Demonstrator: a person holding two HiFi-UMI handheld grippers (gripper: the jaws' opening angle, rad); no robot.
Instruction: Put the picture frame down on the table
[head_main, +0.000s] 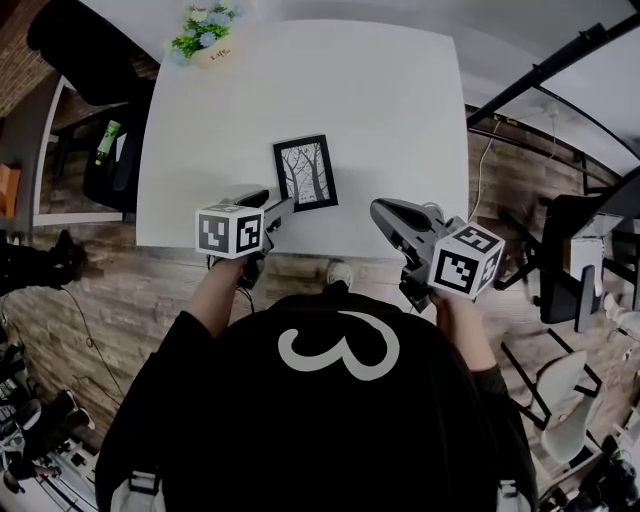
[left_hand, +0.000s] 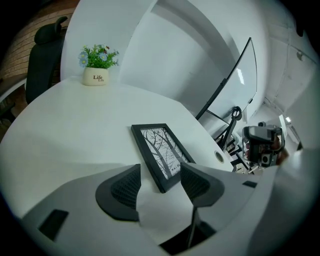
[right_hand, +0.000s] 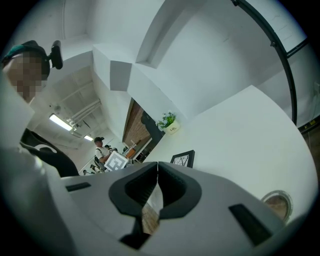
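The picture frame (head_main: 305, 172) is black with a tree print and lies flat on the white table (head_main: 300, 80) close to its near edge. In the left gripper view the frame (left_hand: 162, 152) runs away from the jaws. My left gripper (head_main: 283, 210) is open, its jaws standing apart just short of the frame's near corner, with nothing held (left_hand: 161, 176). My right gripper (head_main: 380, 212) hovers at the table's near edge to the right of the frame, shut and empty (right_hand: 157, 170). The right gripper view shows the frame (right_hand: 183, 159) small beyond the jaws.
A small potted plant (head_main: 207, 40) stands at the table's far left corner. A black chair (head_main: 100, 60) stands beside the table's far left side. A round cable hole (left_hand: 219, 156) sits in the tabletop near the right edge. Wooden floor lies below the near edge. A desk and a chair (head_main: 575, 260) stand on the right.
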